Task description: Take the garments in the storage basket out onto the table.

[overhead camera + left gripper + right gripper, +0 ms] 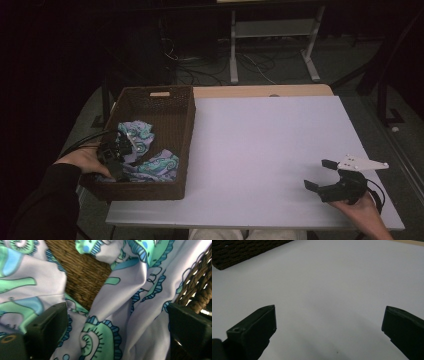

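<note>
A crumpled pale lilac cloth (161,165) printed with green and blue swirls lies in a dark brown woven basket (188,131) at the table's left. My left gripper (121,156) is down inside the basket, pointed into the cloth. In the left gripper view its jaws stand wide apart around a fold of the cloth (140,290), and the pads do not press on it. The basket floor (85,277) shows between folds. My right gripper (319,174) hovers at the front right over the white tabletop, open, with nothing between its fingers (259,325).
The white tabletop (260,150) stretches from the basket to the right edge. The basket's corner (242,251) appears far off in the right gripper view. Behind the table stand a metal frame's legs (234,55) and loose cables on the floor.
</note>
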